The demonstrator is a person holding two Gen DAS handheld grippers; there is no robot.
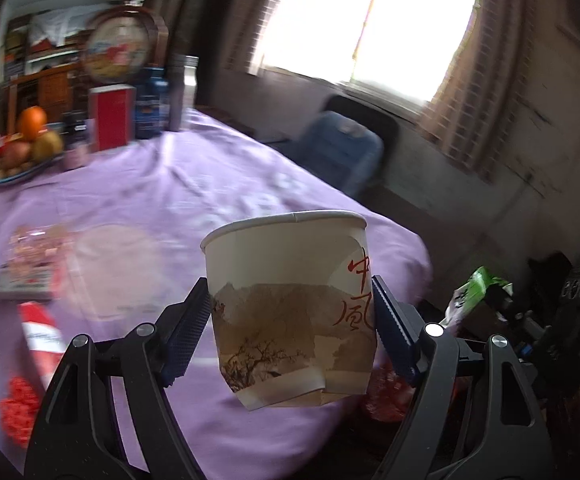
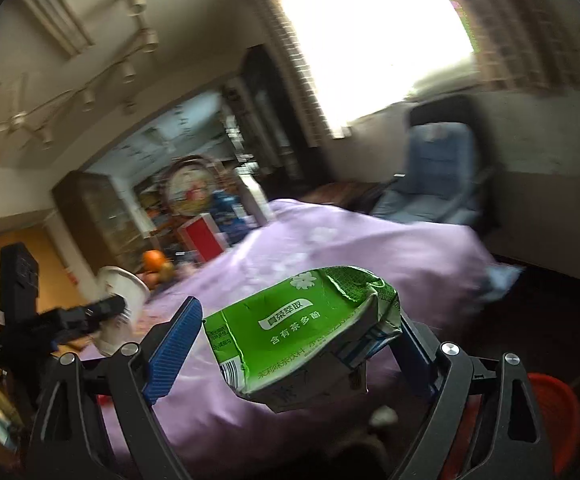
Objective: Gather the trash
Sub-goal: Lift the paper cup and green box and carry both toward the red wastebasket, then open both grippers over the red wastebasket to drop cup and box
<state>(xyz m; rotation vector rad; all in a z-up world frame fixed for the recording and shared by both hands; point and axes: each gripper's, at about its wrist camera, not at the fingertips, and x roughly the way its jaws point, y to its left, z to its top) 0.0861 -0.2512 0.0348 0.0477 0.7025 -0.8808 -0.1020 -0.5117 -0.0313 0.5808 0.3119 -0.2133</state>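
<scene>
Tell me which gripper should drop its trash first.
Right, probably. The right gripper holds the crushed green carton, and a red bin shows just beside it. The left gripper holds the paper cup over the table.

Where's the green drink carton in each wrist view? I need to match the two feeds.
Left wrist: green carton at the right edge, small, past the paper cup that the left gripper holds.
Right wrist: green carton centre foreground, crumpled, clamped in the right gripper.
Shared landmark: the red box standing at the far end of the purple tablecloth.
</scene>
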